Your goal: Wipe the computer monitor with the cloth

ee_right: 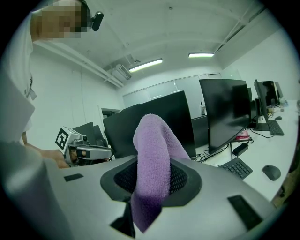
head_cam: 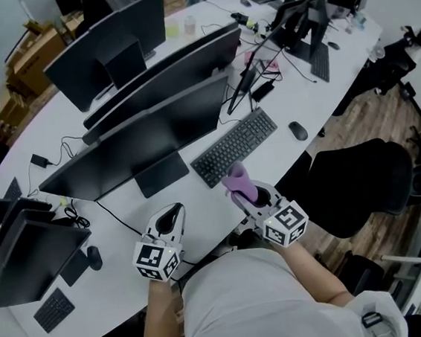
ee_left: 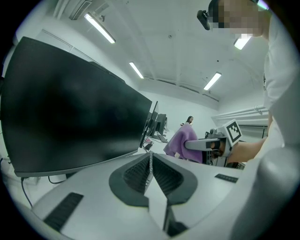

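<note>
Fingers of the right gripper [ee_right: 151, 177] pinch the purple cloth [ee_right: 151, 150]; those of the left gripper [ee_left: 150, 171] are pressed together, empty. The monitor [head_cam: 144, 137] stands ahead on the desk [head_cam: 316, 108], untouched: next, I judge, carry the cloth flat onto its screen.

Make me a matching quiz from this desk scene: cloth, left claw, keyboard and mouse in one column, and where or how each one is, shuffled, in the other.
Column one:
1. cloth
2. left claw
3. keyboard
4. mouse

Column two:
A. shut, nothing in it
B. on the desk, right of the keyboard
C. pinched in the right claw
D. on the desk, right of the monitor stand

Pairs: 1-C, 2-A, 3-D, 4-B
</note>
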### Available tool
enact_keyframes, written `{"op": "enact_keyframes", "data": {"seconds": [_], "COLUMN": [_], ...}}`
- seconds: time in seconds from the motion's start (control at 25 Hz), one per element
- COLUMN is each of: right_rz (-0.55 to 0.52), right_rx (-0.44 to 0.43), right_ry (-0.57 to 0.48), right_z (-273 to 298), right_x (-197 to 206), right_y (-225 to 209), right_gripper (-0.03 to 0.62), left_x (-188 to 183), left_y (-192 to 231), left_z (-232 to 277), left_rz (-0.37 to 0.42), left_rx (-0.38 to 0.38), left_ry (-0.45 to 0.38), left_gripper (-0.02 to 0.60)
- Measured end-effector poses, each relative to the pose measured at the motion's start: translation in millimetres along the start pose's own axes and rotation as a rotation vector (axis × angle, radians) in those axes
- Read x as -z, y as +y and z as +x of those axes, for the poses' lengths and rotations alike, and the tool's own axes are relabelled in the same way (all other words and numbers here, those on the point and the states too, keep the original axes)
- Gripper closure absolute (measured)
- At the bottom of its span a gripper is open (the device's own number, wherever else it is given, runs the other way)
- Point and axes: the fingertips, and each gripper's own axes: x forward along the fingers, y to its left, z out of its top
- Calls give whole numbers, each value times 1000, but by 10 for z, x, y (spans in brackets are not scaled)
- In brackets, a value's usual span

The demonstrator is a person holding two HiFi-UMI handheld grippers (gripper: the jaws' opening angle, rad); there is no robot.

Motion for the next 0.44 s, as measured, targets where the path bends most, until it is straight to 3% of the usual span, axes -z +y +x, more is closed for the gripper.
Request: {"op": "enact_keyframes", "data": {"seconds": [0.44], "right_rz": [2], "right_rx": [7], "right_ry": [5], "right_z": [-22], "right_x": [23], "right_y": [-26], "right_gripper": [487], "left_x": [45], "left_y": [-9], "left_z": [-12], "left_rz": [0], "left_rx": [2], "left_ry": [14], "left_gripper": [578]}}
